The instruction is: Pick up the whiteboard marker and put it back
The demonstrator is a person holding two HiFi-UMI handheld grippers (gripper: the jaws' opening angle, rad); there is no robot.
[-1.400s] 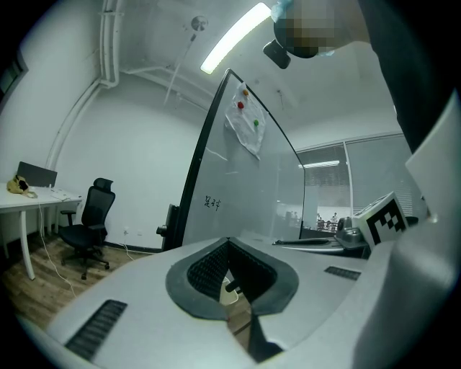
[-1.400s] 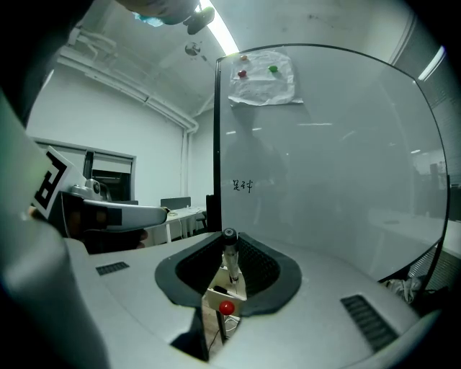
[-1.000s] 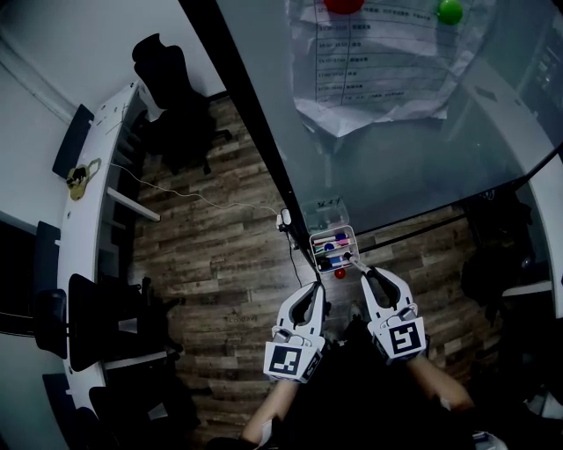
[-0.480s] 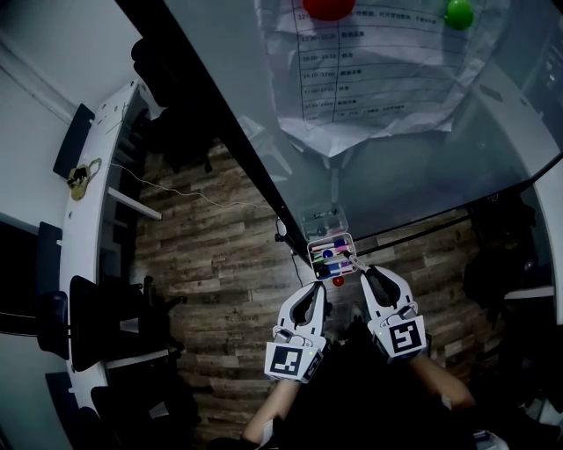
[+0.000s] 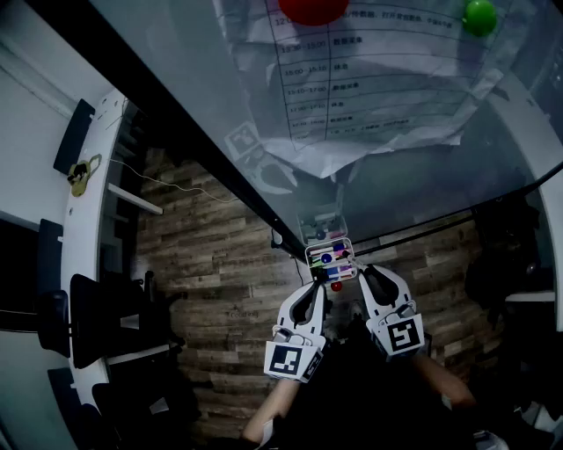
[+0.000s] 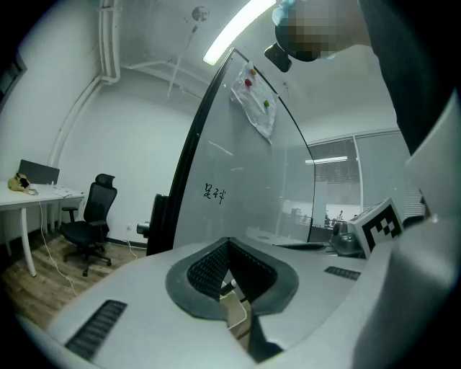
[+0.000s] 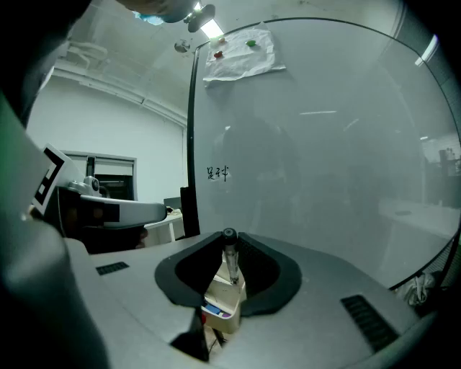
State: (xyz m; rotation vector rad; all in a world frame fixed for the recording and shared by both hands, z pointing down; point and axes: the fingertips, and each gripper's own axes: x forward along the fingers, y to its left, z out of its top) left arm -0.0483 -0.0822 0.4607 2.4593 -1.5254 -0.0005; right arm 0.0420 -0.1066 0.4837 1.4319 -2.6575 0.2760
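Observation:
A small white tray (image 5: 329, 257) of coloured markers hangs at the foot of the glass whiteboard (image 5: 396, 176). My right gripper (image 5: 359, 267) is shut on a whiteboard marker (image 7: 230, 259), which stands upright between the pads with its dark cap on top, just above the tray (image 7: 225, 299). In the head view the marker's end reaches the tray's right edge. My left gripper (image 5: 321, 290) hangs just below and left of the tray, its jaws closed together with nothing between them; the tray (image 6: 234, 310) shows past their tips. A red round piece (image 5: 336, 286) sits under the tray.
A printed sheet (image 5: 369, 79) is pinned on the board by a red magnet (image 5: 312, 9) and a green one (image 5: 479, 16). A curved white desk (image 5: 84, 228) runs along the left, an office chair (image 6: 88, 220) beside it. Wooden floor (image 5: 211, 264) lies below, with a thin cable across it.
Both grippers and my head have drawn closer to the board, which fills more of the view. The right gripper still holds the marker at the tray's edge.

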